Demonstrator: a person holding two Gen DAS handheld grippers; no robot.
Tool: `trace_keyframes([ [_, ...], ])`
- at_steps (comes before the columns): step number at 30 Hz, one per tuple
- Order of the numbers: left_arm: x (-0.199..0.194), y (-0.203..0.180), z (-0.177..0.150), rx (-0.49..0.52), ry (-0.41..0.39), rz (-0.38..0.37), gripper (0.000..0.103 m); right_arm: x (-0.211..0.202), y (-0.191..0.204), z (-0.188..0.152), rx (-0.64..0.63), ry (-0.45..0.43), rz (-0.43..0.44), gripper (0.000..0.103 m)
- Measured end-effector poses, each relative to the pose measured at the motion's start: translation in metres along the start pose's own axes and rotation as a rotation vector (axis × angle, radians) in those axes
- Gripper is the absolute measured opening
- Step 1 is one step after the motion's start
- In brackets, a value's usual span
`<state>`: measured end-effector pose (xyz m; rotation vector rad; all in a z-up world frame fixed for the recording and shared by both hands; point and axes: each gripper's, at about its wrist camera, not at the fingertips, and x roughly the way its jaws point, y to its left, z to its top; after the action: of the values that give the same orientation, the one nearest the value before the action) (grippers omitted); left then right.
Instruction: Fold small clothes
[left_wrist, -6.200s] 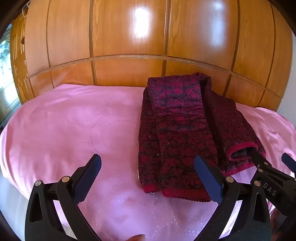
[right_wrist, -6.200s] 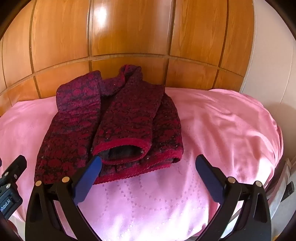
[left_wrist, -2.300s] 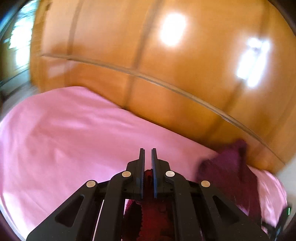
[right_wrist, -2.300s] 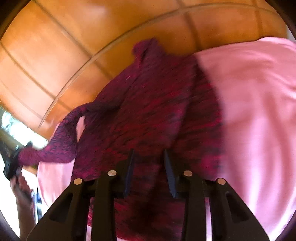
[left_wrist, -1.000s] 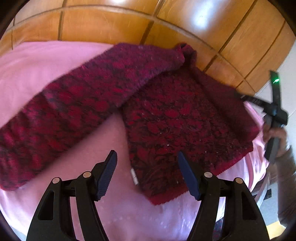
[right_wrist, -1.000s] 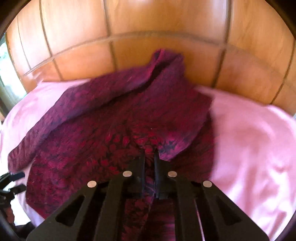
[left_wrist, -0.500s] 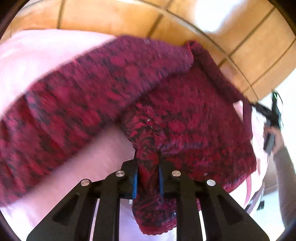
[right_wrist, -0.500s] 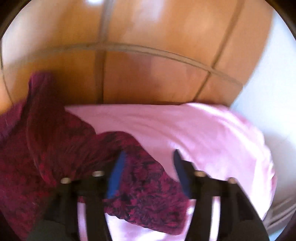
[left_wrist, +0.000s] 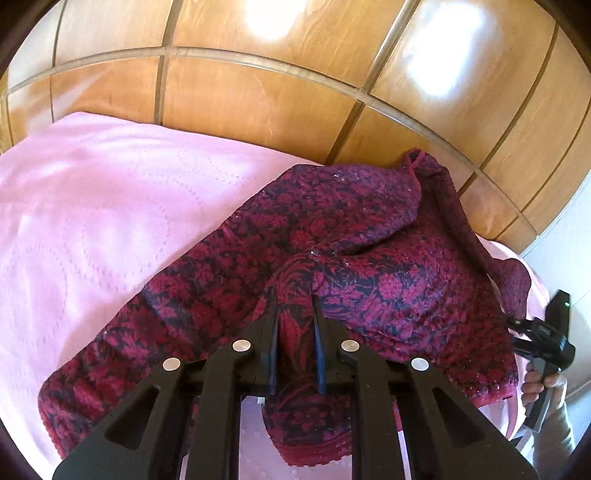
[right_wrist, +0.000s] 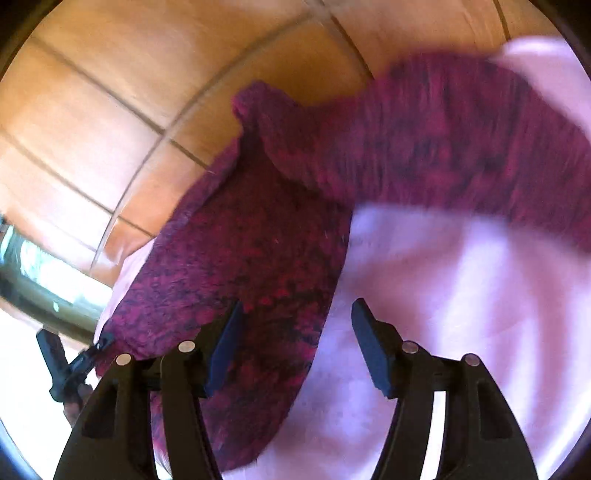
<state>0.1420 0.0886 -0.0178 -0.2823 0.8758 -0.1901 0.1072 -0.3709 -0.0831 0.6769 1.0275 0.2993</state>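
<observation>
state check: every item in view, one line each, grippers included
sweater: unfolded, spread on the bed, a fold of its body pinched up
left gripper: shut on the sweater, jaws just closed
right gripper: open, nothing gripped, jaws just opened
pink bedspread: laid flat under the sweater

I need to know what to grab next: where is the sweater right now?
The sweater lies spread on the pink bedspread by the wooden wall panels, right of centre in the left wrist view, one fold pinched in the left gripper.
</observation>
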Motion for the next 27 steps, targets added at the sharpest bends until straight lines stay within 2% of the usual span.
trace_keyframes([
  [3,-0.009,0.001,-0.004,0.012,0.001,-0.012,0.014,0.011,0.016,-0.002,-0.008,0.013,0.058,0.045],
  [4,-0.012,-0.001,-0.004,0.016,-0.004,-0.019,0.014,0.014,0.022,-0.001,-0.025,0.018,0.032,0.037],
  [5,-0.016,-0.003,-0.004,0.016,-0.010,-0.026,0.014,0.016,0.028,-0.001,-0.055,0.026,-0.010,0.026],
  [7,-0.026,-0.007,-0.003,0.020,-0.027,-0.042,0.013,0.007,0.048,-0.003,-0.152,0.023,-0.085,0.021],
  [12,-0.065,-0.011,-0.012,0.040,-0.059,-0.087,0.012,-0.053,0.101,-0.007,-0.346,-0.058,-0.134,0.017],
  [15,-0.091,-0.010,-0.036,0.032,-0.049,-0.130,0.012,-0.088,0.118,-0.026,-0.462,-0.063,-0.177,0.017],
  [17,-0.098,-0.010,-0.062,0.036,-0.005,-0.147,0.012,-0.093,0.115,-0.041,-0.494,-0.033,-0.219,0.017],
  [20,-0.088,-0.010,-0.101,0.047,0.091,-0.138,0.013,-0.077,0.093,-0.069,-0.479,0.053,-0.272,0.018],
  [21,-0.081,-0.010,-0.111,0.054,0.125,-0.126,0.014,-0.064,0.085,-0.080,-0.487,0.085,-0.327,0.021],
  [23,-0.072,-0.005,-0.126,0.048,0.164,-0.052,0.015,-0.044,0.071,-0.092,-0.471,0.125,-0.394,0.028],
  [24,-0.072,0.003,-0.130,0.045,0.161,0.001,0.022,-0.037,0.061,-0.096,-0.442,0.144,-0.418,0.034],
  [25,-0.074,0.008,-0.131,0.036,0.153,0.024,0.026,-0.035,0.059,-0.097,-0.425,0.132,-0.431,0.040],
  [26,-0.080,0.020,-0.131,0.010,0.122,0.070,0.035,-0.035,0.059,-0.096,-0.414,0.116,-0.438,0.052],
  [27,-0.085,0.027,-0.130,-0.004,0.093,0.105,0.046,-0.041,0.060,-0.094,-0.403,0.080,-0.445,0.058],
])
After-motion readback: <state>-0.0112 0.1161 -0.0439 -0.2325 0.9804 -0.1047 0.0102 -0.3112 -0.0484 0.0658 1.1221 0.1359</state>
